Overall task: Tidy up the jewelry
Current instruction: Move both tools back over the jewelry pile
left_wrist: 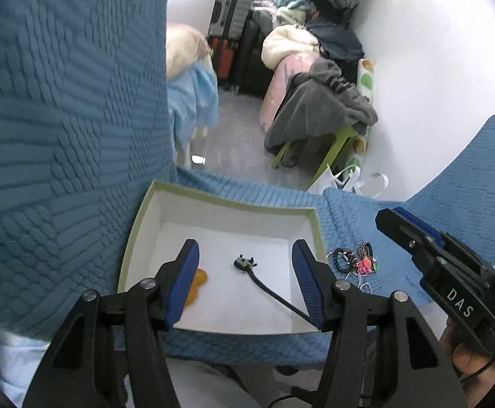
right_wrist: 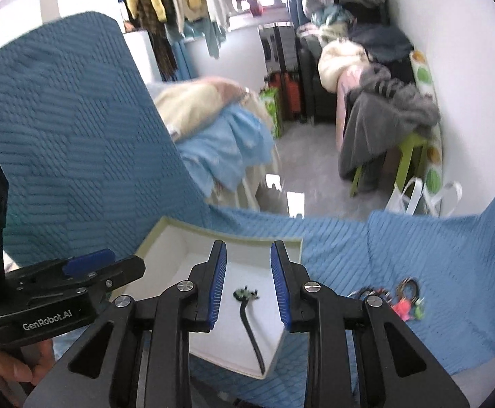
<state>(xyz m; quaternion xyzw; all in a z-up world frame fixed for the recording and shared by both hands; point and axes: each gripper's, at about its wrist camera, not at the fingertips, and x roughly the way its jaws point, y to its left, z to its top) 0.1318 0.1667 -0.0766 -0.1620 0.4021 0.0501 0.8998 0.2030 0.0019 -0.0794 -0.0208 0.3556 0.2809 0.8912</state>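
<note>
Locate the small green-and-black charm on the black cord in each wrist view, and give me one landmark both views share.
Left wrist view: the small green-and-black charm on the black cord lies on the white floor of the open green-rimmed box, just right of centre, between the claw fingers.
Right wrist view: the same charm sits low and central, inside that box, between the claw fingers.
Shared landmark: the pile of colourful beaded jewelry on the blue quilted cover, right of the box.

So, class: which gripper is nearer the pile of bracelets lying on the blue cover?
Right. The right gripper hangs just beside the bracelets; the left gripper hovers over the white box, farther off.
</note>
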